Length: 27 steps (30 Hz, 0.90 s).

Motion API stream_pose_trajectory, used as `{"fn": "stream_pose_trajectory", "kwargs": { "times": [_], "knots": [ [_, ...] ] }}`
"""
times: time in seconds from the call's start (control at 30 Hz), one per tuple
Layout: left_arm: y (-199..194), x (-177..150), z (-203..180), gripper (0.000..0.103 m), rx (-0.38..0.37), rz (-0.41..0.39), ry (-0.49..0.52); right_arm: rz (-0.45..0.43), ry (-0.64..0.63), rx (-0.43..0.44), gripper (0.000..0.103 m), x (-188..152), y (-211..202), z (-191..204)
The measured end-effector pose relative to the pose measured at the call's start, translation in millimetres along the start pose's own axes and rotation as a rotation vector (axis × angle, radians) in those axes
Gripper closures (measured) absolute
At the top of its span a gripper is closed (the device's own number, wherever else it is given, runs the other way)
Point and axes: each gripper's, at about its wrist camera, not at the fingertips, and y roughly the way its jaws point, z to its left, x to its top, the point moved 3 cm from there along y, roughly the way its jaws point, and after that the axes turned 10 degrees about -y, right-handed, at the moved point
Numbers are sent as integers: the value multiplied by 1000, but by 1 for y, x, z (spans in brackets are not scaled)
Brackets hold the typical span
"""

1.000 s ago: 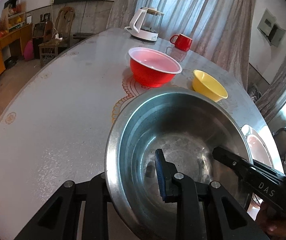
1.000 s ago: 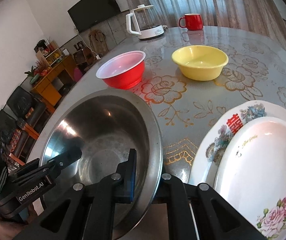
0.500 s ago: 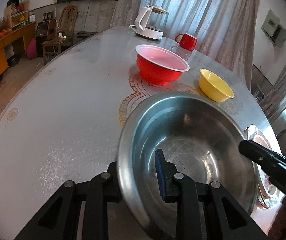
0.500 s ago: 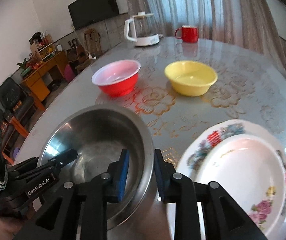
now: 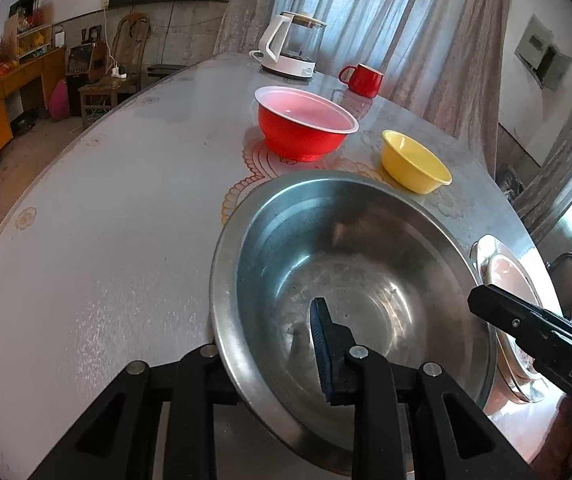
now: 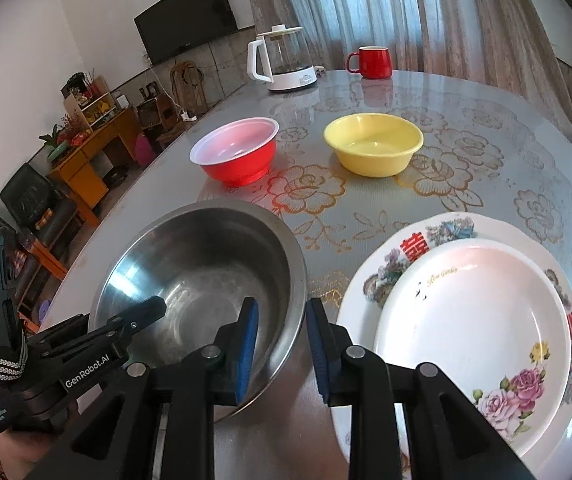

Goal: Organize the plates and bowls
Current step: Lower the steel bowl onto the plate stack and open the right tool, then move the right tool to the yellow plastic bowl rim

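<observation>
Steel bowl (image 5: 350, 280) rim, frame centre, is clamped by left gripper (image 5: 273, 364); right gripper (image 6: 281, 344) jaws just parted, rim between, unpressed.

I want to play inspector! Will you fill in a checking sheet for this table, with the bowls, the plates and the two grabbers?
Surface: round table under a glossy cover with gold flower prints.
Job's things: steel bowl nearest; red bowl and yellow bowl behind it, apart; small white plate stacked on the flowered plate.
Clutter: kettle and red mug at the far edge.
Grippers: left gripper is clamped on the steel bowl's rim; right gripper has just been opening, its jaws either side of the rim, not pressing.
Cables: nothing seen on the table.
Surroundings: curtains, wall television, orange cabinet.
</observation>
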Motion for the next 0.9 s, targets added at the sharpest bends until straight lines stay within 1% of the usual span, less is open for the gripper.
{"fn": "stream_pose_trajectory", "kwargs": {
  "times": [0.07, 0.13, 0.17, 0.2, 0.23, 0.27, 0.43, 0.5, 0.67, 0.77, 0.9],
  "knots": [
    [-2, -2, 0, 76, 1, 0, 4, 1, 4, 4, 77, -2, -1, 0],
    [-4, -3, -1, 69, 2, -5, 17, 5, 10, 14, 77, -4, -1, -1],
    [-5, -3, -1, 55, 7, -8, 18, 5, 13, 19, 77, -5, -2, -1],
    [-8, -4, 0, 39, 14, -19, 14, 3, 17, 24, 77, -5, -4, -1],
    [-11, -5, 2, 34, 16, -31, 6, 0, 23, 28, 77, -6, -5, -2],
    [-14, -4, 3, 32, 13, -42, -2, -6, 29, 28, 77, -6, -7, -4],
    [-27, 1, 8, 31, 15, -65, -25, -33, 62, 25, 77, -4, -18, -17],
    [-30, 1, 9, 26, 17, -72, -33, -41, 82, 24, 77, -3, -21, -24],
    [-42, 6, 2, 22, -8, -80, -50, -48, 116, 20, 77, -5, -26, -37],
    [-51, 11, -9, 16, -24, -98, -32, -44, 122, 22, 77, -6, -26, -43],
    [-60, 20, -32, 12, -39, -119, 29, -44, 137, 28, 77, 0, -27, -55]
  ]
}}
